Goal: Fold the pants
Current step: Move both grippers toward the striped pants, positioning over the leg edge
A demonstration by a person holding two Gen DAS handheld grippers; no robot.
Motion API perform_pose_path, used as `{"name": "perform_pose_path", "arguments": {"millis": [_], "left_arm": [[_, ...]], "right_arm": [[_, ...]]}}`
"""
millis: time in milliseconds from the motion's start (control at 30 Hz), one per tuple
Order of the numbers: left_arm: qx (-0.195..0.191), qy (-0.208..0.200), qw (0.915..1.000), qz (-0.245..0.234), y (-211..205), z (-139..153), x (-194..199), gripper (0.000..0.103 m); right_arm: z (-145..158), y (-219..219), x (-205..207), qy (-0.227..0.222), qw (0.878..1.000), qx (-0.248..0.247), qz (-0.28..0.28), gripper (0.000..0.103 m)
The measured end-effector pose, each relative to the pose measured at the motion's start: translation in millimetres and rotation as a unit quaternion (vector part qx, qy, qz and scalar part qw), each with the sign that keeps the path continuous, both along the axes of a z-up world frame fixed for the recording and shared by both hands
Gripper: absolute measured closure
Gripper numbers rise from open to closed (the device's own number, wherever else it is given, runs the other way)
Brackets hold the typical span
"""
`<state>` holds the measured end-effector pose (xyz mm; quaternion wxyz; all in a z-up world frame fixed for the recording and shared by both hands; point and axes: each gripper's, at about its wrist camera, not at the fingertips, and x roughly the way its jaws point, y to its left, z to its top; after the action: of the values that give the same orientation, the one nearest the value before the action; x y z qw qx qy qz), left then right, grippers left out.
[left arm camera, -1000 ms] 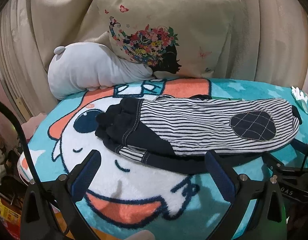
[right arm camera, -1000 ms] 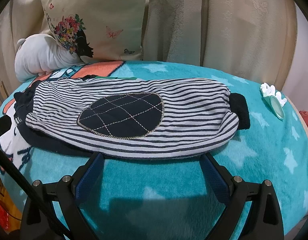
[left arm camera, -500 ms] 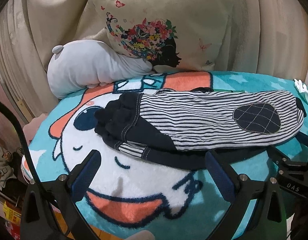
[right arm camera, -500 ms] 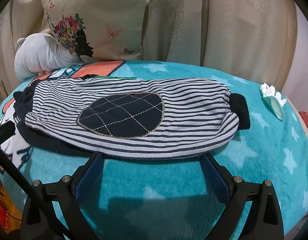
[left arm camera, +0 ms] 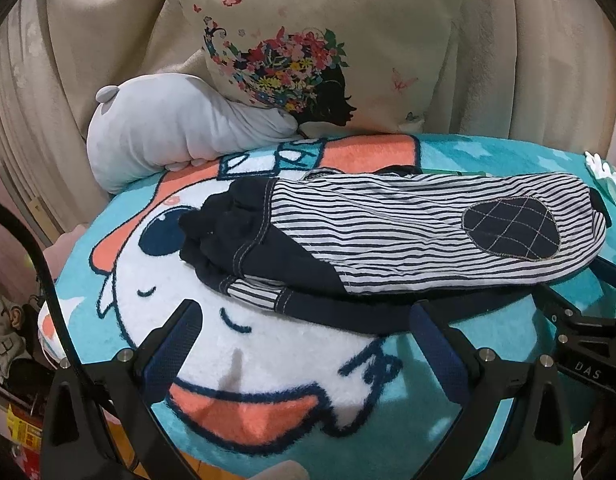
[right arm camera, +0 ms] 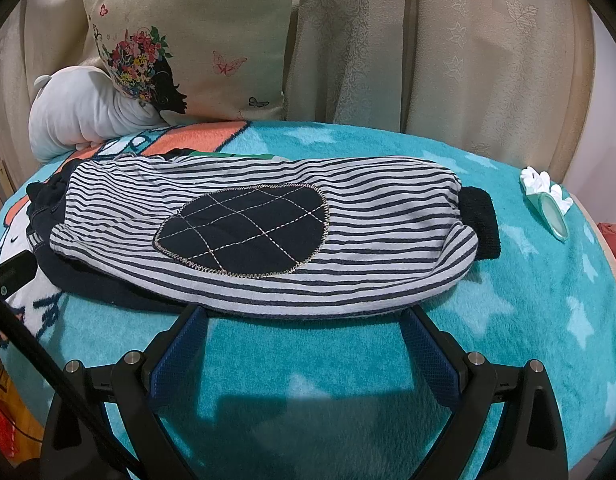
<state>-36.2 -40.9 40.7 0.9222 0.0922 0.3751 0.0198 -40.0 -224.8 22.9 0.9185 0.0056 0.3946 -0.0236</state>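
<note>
Beige curtains (right arm camera: pixel 448 60) behind; teal cartoon blanket (right arm camera: pixel 508 340) underneath, flowered pillow (left arm camera: pixel 328 48) and grey plush toy (left arm camera: pixel 168 132) at far left. Striped pants (right arm camera: pixel 268 240) lying folded lengthwise just ahead of both grippers, dark knee patch (right arm camera: pixel 244 232) facing up, waistband ahead of left gripper (left arm camera: pixel 304 324). Left gripper wide open, holding nothing. Right gripper (right arm camera: pixel 304 320) wide open, holding nothing, fingertips (right arm camera: pixel 196 320) at near hem; contact not discernible. Small white-green object (right arm camera: pixel 548 204) far right.

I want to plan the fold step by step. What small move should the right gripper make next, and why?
Probably ease the right gripper forward and close on the striped pants hem. Its fingers are open at the near edge, holding nothing, and the pants lie lengthwise, one leg over the other.
</note>
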Motion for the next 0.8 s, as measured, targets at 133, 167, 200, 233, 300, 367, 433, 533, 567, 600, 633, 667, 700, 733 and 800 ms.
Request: {"name": "perform_pose_path", "arguments": {"millis": [133,167,200,233,300,367,433,533,567,600,633,667,700,733,800], "left_arm": [[-0.003,0.004,1.0000,-0.002,0.0,-1.1,1.1,0.000],[-0.003,0.005,1.0000,-0.003,-0.1,-1.5,1.2,0.000],[-0.003,0.007,1.0000,-0.002,-0.5,-1.8,2.0,0.000],[-0.003,0.008,1.0000,-0.003,-0.6,-2.3,2.2,0.000],[-0.004,0.010,0.9999,-0.004,-0.6,-3.1,2.9,0.000],[-0.006,0.012,0.9999,-0.004,-0.5,-4.0,3.4,0.000],[-0.008,0.013,0.9999,-0.005,-0.4,-4.6,4.2,0.000],[-0.009,0.015,0.9998,-0.006,-0.6,-5.6,5.7,0.000],[-0.010,0.016,0.9998,-0.007,-0.6,-5.9,6.0,0.000],[-0.011,0.017,0.9998,-0.007,-0.2,-6.1,6.6,0.000],[-0.011,0.017,0.9998,-0.008,-0.1,-6.3,6.9,0.000],[-0.011,0.018,0.9998,-0.008,-0.1,-6.6,7.1,0.000],[-0.012,0.018,0.9997,-0.008,-0.1,-6.8,7.0,0.000],[-0.013,0.019,0.9997,-0.008,-0.1,-7.0,7.2,0.000],[-0.014,0.020,0.9997,-0.008,-0.4,-7.6,7.5,0.000]], "right_arm": [[0.0,0.1,-0.1,0.000,1.000,0.000,0.000,0.004],[0.0,-0.1,0.0,0.000,1.000,0.000,0.000,0.004],[0.1,0.1,0.0,0.000,1.000,0.000,0.000,0.004],[0.1,0.1,0.0,0.000,1.000,0.000,0.000,0.004],[-0.1,0.4,-0.3,0.000,1.000,-0.001,0.000,0.004],[-0.4,-0.1,-0.3,0.001,1.000,-0.001,0.000,0.004],[-0.7,-0.8,-0.4,0.001,1.000,-0.002,0.001,0.004],[-0.8,-1.0,-0.1,0.002,1.000,-0.004,0.001,0.004],[-0.9,-0.5,0.3,0.003,1.000,-0.004,0.001,0.004],[-1.0,-0.7,0.5,0.003,1.000,-0.005,0.002,0.003],[-0.8,-0.5,0.5,0.003,1.000,-0.005,0.002,0.003],[-0.9,-1.2,0.5,0.004,1.000,-0.005,0.002,0.003],[-0.7,0.4,0.8,0.004,1.000,-0.006,0.002,0.003],[-0.7,-0.1,0.8,0.004,1.000,-0.006,0.002,0.003],[-0.8,0.1,0.8,0.004,1.000,-0.006,0.002,0.003]]}}
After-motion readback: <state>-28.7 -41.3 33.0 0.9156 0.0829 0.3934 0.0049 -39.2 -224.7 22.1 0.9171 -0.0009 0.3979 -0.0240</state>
